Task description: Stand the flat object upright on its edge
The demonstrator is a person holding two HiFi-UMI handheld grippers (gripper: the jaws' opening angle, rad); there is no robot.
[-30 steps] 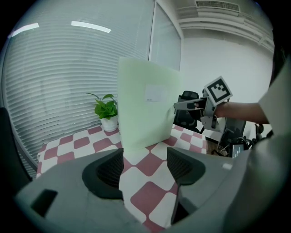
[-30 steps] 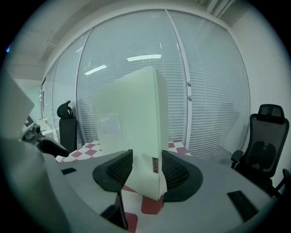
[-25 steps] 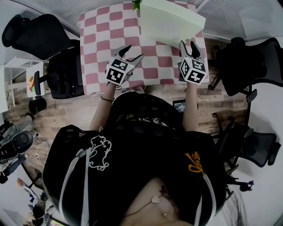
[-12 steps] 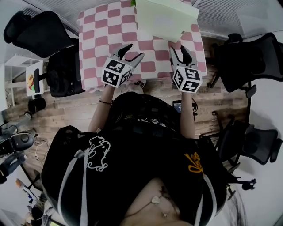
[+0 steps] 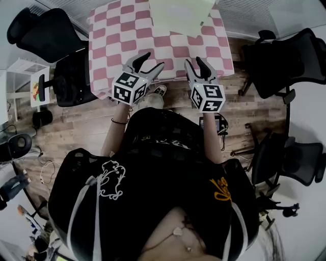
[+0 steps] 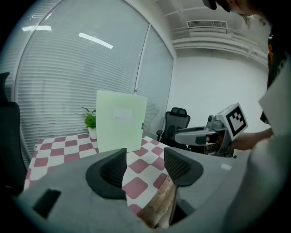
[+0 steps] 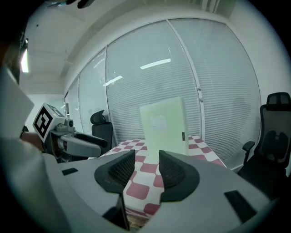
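Green folder [image 5: 181, 12] stood upright at table's [image 5: 117, 30] far edge; left gripper [image 5: 154, 59] half-open, right gripper [image 5: 194, 61] closing, both empty at near edge; best withdrawn straight, without brushing it.

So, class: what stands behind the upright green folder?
A potted plant peeks out past the folder, with window blinds beyond. Anything directly behind the folder is covered.
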